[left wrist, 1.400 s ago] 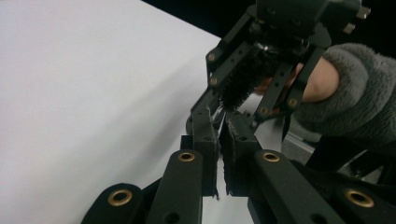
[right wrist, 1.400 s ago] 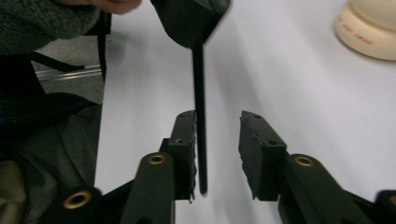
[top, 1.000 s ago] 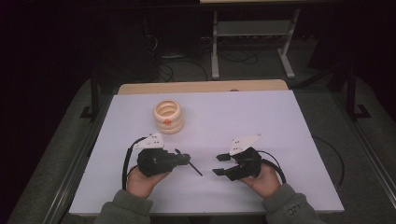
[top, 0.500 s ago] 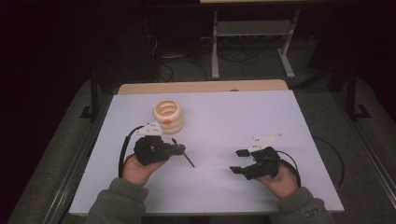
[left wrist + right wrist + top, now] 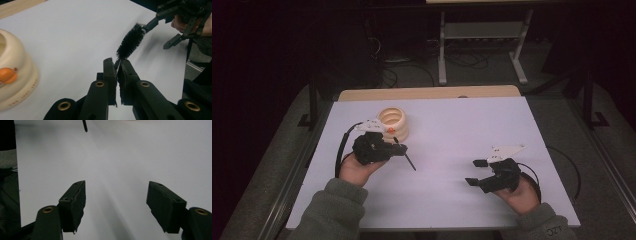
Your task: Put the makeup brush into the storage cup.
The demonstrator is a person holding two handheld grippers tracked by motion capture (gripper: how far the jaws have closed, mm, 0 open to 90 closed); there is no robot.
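- Black jaws of the left hand-held gripper (image 5: 117, 68) are pressed together on the thin handle of a brush (image 5: 130, 41), pinching it close to the bristles, probably so the head stays steady and can be steered.
- Bristles point away from that hand-held gripper, up off the white desk (image 5: 452, 125); in the high view the brush (image 5: 406, 156) slants out toward the middle of the desk, its tip free and touching nothing.
- Just beside the left hand-held gripper (image 5: 396, 148), on its far side, stands a cream ringed pot (image 5: 392, 123) with an orange spot on its side; seen from the left hand-held gripper, the pot (image 5: 15, 77) sits close at the left edge. It looks near enough for the brush to be swung over to it, though what the brush is meant for cannot be told.
- Well apart, near the desk's right front, the right hand-held gripper (image 5: 476, 172) rests low with its jaws spread and nothing between them; they have just been opening wider. Its own view looks across bare desk (image 5: 125, 157), with the brush tip (image 5: 85, 126) far off at the top.
- Judged from this, the right hand (image 5: 522, 192) has no part in the grip and waits clear of the brush.
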